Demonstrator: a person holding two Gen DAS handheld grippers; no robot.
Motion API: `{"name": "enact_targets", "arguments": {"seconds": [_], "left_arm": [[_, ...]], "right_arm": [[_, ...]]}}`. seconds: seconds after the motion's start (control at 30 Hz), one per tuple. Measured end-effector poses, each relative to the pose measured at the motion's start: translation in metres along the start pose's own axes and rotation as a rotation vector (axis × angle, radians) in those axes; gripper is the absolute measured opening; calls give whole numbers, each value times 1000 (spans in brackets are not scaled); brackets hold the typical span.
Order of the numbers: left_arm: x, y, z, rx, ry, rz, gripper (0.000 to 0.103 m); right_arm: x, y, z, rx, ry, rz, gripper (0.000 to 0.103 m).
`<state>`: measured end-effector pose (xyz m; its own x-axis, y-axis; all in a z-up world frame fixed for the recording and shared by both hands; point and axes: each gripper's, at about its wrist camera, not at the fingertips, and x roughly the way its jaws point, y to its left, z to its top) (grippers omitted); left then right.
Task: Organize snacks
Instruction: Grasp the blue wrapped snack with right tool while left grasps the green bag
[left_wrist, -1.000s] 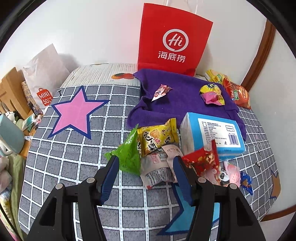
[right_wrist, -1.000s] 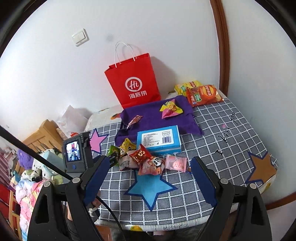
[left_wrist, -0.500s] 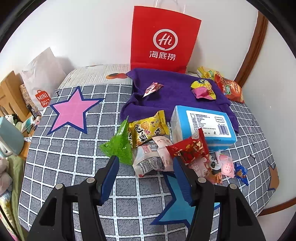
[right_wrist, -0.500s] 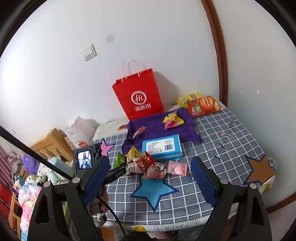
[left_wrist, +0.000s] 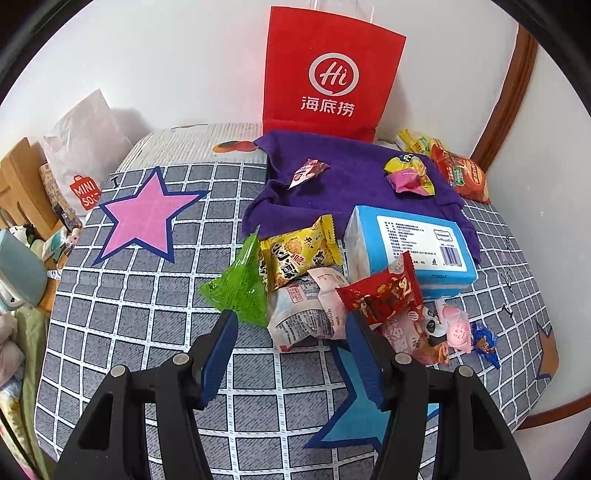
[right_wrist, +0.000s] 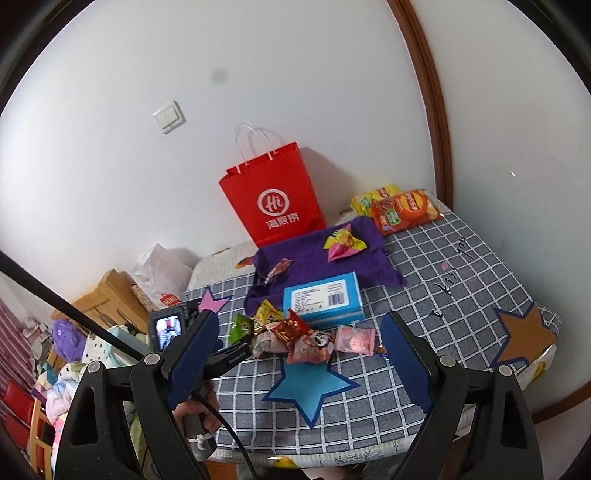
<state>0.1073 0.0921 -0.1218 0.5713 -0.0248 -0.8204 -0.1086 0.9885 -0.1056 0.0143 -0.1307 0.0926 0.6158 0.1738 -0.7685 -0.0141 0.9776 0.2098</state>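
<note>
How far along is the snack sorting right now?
Early. Already placed, it seems: two wrapped snacks, one pink-striped and one yellow-pink, lie on the purple cloth. In hand: nothing; the left gripper is open near the white packet, and the right gripper is open, held back. Left: the pile by the blue box.

- The red paper bag (left_wrist: 332, 70) loses its handles at the top edge of the left wrist view.
- The white-pink snack packet (left_wrist: 310, 310), beside the blue box (left_wrist: 410, 251), lies partly under the red snack packet (left_wrist: 380, 295).
- The box's label print is too small to read.
</note>
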Motion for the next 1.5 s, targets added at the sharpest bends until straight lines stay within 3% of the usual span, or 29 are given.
{"name": "enact_targets", "arguments": {"seconds": [0.5,0.77,0.93,1.03,1.17,1.27,1.37,1.5], "left_arm": [[21,2,2,2,37,1,58],[41,15,7,-20,63,27,58],[49,26,12,-45,63,42,58],[55,31,17,-64,62,39,58],[65,33,23,-69,68,34,58],[75,34,27,-65,77,45,58],[84,35,30,-65,86,61,58],[93,40,34,-59,85,73,58]], "right_arm": [[16,-4,5,-19,-10,9,89],[96,-58,-18,-34,85,-142,89],[153,-114,-35,75,190,-158,88],[178,-135,-45,125,233,-161,83],[208,-142,-58,115,309,-171,64],[226,-139,-68,97,342,-177,63],[243,-136,-78,90,385,-173,53],[260,-132,-85,62,402,-199,53]]}}
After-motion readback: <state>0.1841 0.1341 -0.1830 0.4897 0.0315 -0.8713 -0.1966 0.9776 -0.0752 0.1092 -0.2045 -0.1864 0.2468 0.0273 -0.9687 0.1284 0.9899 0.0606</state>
